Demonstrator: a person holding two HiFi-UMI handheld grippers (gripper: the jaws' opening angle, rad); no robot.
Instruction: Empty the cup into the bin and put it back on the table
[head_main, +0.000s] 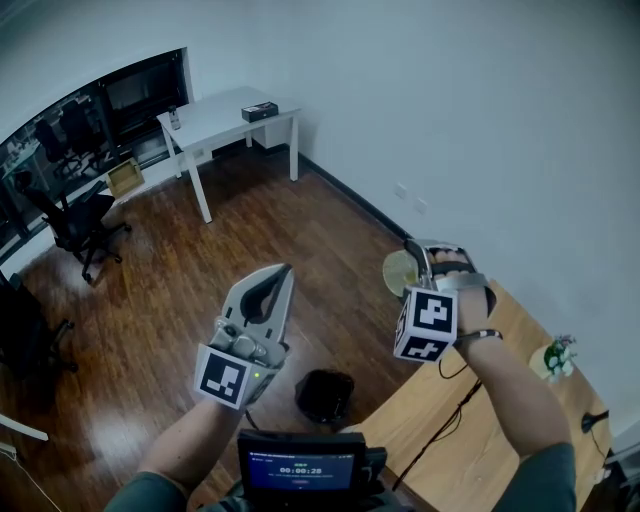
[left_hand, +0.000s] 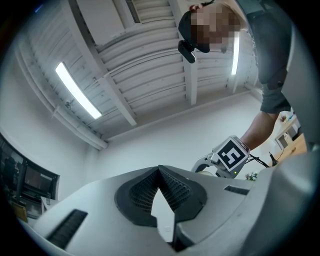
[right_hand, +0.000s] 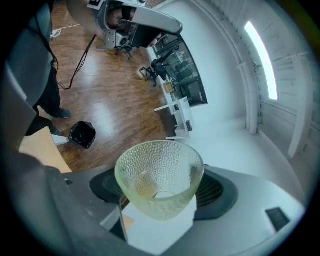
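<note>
Your right gripper pinches the dimpled cup off the table edge, so carry it level over the black bin by the table's corner before tipping, keeping your left gripper, pressed together and empty, clear.

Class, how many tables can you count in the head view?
2. A white rectangular table stands by the far wall; a light wooden table lies at lower right, beneath the person's right arm. Others may be hidden behind the dark glass partition.
</note>
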